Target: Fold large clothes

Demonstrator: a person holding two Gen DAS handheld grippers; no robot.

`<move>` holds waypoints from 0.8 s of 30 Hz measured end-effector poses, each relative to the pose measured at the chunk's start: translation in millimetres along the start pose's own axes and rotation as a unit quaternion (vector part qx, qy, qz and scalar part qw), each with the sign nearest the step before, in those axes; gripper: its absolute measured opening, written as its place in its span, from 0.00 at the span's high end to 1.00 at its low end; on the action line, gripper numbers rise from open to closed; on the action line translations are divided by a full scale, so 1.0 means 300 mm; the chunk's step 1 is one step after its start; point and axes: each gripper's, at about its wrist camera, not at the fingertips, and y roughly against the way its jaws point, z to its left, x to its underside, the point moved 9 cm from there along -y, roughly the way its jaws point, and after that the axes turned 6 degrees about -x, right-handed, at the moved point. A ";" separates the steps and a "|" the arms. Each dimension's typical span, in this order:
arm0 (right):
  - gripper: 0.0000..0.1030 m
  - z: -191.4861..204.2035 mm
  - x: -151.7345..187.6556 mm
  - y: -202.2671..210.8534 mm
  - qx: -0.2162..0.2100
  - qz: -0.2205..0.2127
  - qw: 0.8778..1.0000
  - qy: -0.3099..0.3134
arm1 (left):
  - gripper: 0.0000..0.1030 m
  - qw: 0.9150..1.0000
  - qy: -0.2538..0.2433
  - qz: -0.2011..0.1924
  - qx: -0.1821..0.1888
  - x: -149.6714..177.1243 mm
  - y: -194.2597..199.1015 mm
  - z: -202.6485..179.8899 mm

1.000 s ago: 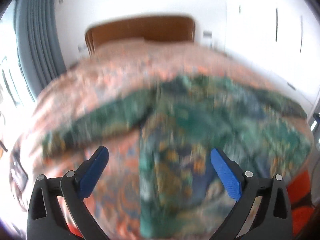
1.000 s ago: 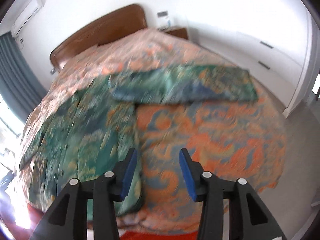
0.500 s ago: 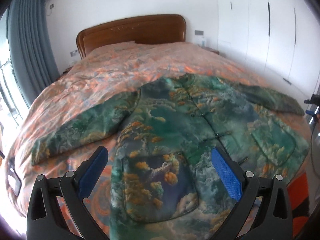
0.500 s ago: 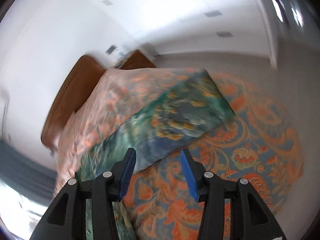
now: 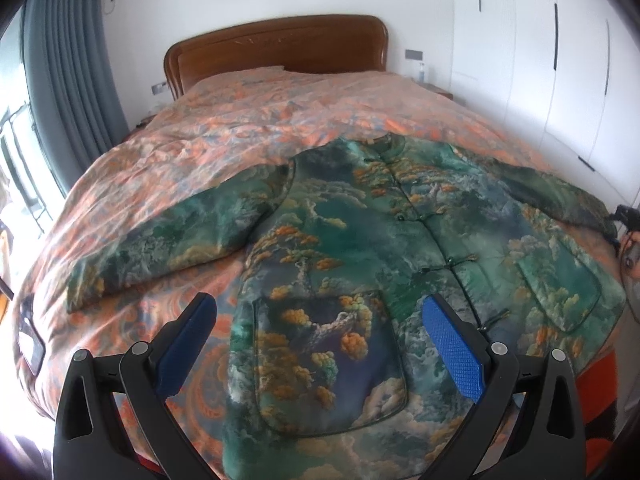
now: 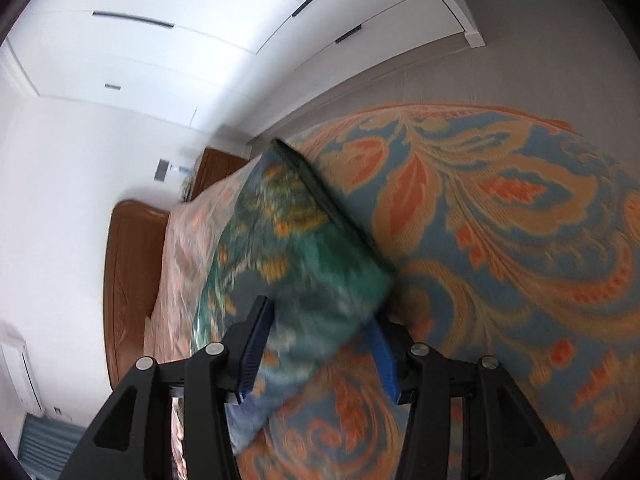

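Observation:
A green padded jacket [image 5: 400, 240] printed with trees and clouds lies front up on the bed, buttoned, with both sleeves spread out sideways. My left gripper [image 5: 320, 308] hovers open and wide over its lower left pocket [image 5: 320, 360], holding nothing. In the right wrist view the picture is rolled on its side. There my right gripper [image 6: 320, 344] is at the end of the jacket's right sleeve [image 6: 296, 248], whose cuff lies between the blue pads [image 6: 256, 344]. The jaws stand apart around it, and I see no pinch in the cloth.
The orange and blue patterned quilt [image 5: 240, 128] covers the whole bed up to a brown wooden headboard [image 5: 280, 48]. White wardrobes [image 5: 560, 60] line the right wall and a grey curtain [image 5: 68, 80] hangs on the left. Grey floor [image 6: 520, 60] runs beside the bed.
The right gripper has rolled over sideways and dropped in to the sleeve's end, which now sits between its jaws. The left view has steadied over the jacket's lower left.

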 end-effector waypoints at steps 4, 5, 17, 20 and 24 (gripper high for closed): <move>0.85 0.025 -0.020 -0.013 -0.001 -0.021 1.000 0.016 | 0.00 1.000 -0.001 -0.001 -0.008 -0.005 0.001 0.016; 0.85 0.054 -0.019 -0.005 0.004 -0.024 0.999 0.036 | 0.00 1.000 0.002 -0.001 -0.008 -0.005 0.000 0.021; 0.89 0.949 0.362 0.123 -0.163 0.023 0.947 0.276 | 0.00 0.999 0.045 0.019 0.010 0.006 -0.037 0.073; 0.89 1.194 0.617 0.097 -0.199 0.061 0.915 0.346 | 0.00 0.999 0.049 0.014 0.001 0.020 -0.025 0.106; 0.89 1.388 0.951 0.026 -0.213 0.102 0.871 0.430 | 0.00 0.998 0.062 0.009 -0.016 0.045 -0.013 0.172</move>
